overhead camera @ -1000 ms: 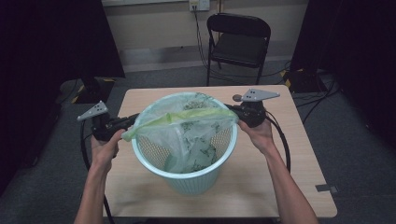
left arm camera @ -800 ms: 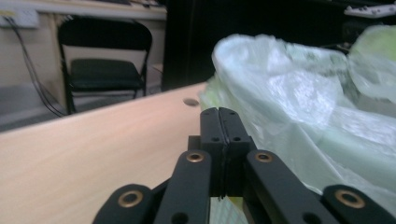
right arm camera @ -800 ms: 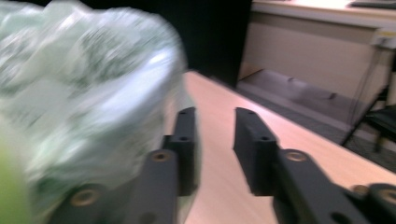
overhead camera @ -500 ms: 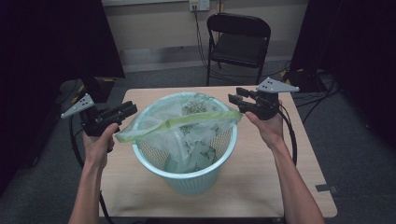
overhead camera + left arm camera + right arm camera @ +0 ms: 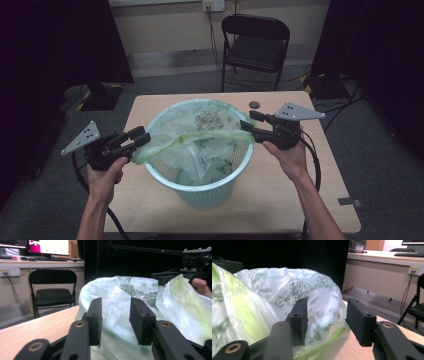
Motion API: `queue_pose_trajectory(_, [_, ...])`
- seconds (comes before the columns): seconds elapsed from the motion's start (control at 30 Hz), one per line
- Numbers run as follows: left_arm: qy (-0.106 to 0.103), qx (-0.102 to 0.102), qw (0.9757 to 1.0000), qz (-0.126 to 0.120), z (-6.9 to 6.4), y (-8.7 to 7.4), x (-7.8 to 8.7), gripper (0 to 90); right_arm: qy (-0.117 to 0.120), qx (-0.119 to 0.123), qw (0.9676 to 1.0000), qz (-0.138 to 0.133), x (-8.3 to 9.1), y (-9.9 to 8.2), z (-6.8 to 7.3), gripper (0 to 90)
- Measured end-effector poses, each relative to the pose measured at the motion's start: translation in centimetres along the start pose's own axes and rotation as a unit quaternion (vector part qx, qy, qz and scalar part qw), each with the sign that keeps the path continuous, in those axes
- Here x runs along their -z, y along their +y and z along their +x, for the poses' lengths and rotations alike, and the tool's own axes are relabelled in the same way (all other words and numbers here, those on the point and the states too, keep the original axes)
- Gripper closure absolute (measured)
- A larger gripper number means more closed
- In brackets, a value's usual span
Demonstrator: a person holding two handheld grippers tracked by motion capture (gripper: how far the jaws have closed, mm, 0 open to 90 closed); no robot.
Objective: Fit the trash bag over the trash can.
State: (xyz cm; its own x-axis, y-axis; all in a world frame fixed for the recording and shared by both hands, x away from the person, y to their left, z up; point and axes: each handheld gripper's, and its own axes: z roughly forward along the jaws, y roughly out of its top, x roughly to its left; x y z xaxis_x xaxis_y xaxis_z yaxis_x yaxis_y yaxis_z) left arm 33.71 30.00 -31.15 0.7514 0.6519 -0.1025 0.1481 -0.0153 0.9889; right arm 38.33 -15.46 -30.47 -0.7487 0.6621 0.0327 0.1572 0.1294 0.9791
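A pale mint basket stands mid-table, lined with a thin see-through bag printed in green. The bag's green edge band stretches across the mouth from rim to rim. My left gripper hovers just off the basket's left rim. Its jaws have just been opening, and in the left gripper view they stand apart with the bag bulging beyond them, untouched by the pads. My right gripper sits at the right rim. Its jaws have also just been opening, with bag film loose in the gap.
The wooden table has bare room in front of and right of the basket. A small dark round object lies behind the basket. A black folding chair stands beyond the table's far edge, with dark curtains at both sides.
Both grippers let go of the bag's edge, opened, and drew outward and up from the rim. The green band stays lying across the basket's mouth.
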Motion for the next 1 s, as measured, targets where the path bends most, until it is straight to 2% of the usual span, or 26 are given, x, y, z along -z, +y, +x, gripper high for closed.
queue_pose_trajectory(0.07, [-0.004,0.0,1.0,-0.002,-0.4,-0.1,0.2,58.2,0.007,-0.01,0.9999,-0.002,0.4,-0.2,0.3,50.5])
queue_pose_trajectory(0.2, [-0.007,-0.013,0.9999,-0.002,-1.3,-0.3,0.9,53.7,0.021,-0.014,0.9997,0.004,0.6,-0.4,1.0,48.6])
queue_pose_trajectory(0.33, [-0.017,-0.022,0.9996,0.002,-2.2,-0.4,1.5,49.2,0.025,-0.019,0.9995,0.007,0.6,-0.4,1.0,47.1])
queue_pose_trajectory(0.4, [-0.017,-0.027,0.9995,0.009,-2.4,-0.2,1.6,45.8,0.029,-0.011,0.9995,0.009,0.6,-0.3,1.1,44.4])
queue_pose_trajectory(0.43, [-0.024,-0.028,0.9993,0.004,-2.3,0.0,1.6,41.1,0.027,-0.006,0.9995,0.012,0.7,-0.2,1.1,42.6])
queue_pose_trajectory(0.53, [-0.036,-0.022,0.9989,-0.019,-1.4,1.0,1.4,39.9,0.024,-0.001,0.9996,0.013,0.7,0.1,1.1,40.4])
queue_pose_trajectory(0.6, [-0.024,-0.018,0.9993,-0.023,-0.7,1.7,0.9,45.3,0.022,0.0,0.9997,0.003,0.8,0.4,1.0,40.4])
queue_pose_trajectory(0.67, [-0.021,-0.014,0.9994,-0.022,0.6,2.5,0.0,50.1,0.018,0.002,0.9998,-0.008,1.1,0.9,0.8,42.2])
queue_pose_trajectory(0.7, [-0.012,-0.013,0.9997,-0.017,1.0,2.6,-0.3,53.1,0.016,0.001,0.9998,-0.012,1.3,1.1,0.8,44.1])
queue_pose_trajectory(0.73, [-0.012,-0.005,0.9999,-0.006,1.7,2.6,-1.0,53.9,0.013,-0.002,0.9998,-0.016,1.4,1.2,0.7,45.8])
queue_pose_trajectory(0.83, [-0.008,0.003,0.9997,0.021,2.8,2.0,-2.4,56.9,0.007,-0.002,0.9997,-0.024,1.9,1.3,0.3,50.8])
queue_pose_trajectory(0.9, [-0.014,0.007,0.9994,0.03,3.0,1.2,-2.7,61.7,0.004,-0.007,0.9997,-0.022,2.2,1.1,0.2,52.9])
queue_pose_trajectory(0.93, [-0.011,0.006,0.9994,0.033,2.9,0.9,-2.8,63.6,0.008,-0.009,0.9998,-0.017,2.4,0.8,0.2,53.6])
queue_pose_trajectory(1.0, [-0.012,0.016,0.9995,0.023,2.9,0.4,-2.5,63.8,0.013,-0.008,0.9999,-0.006,2.3,0.3,0.3,55.9])
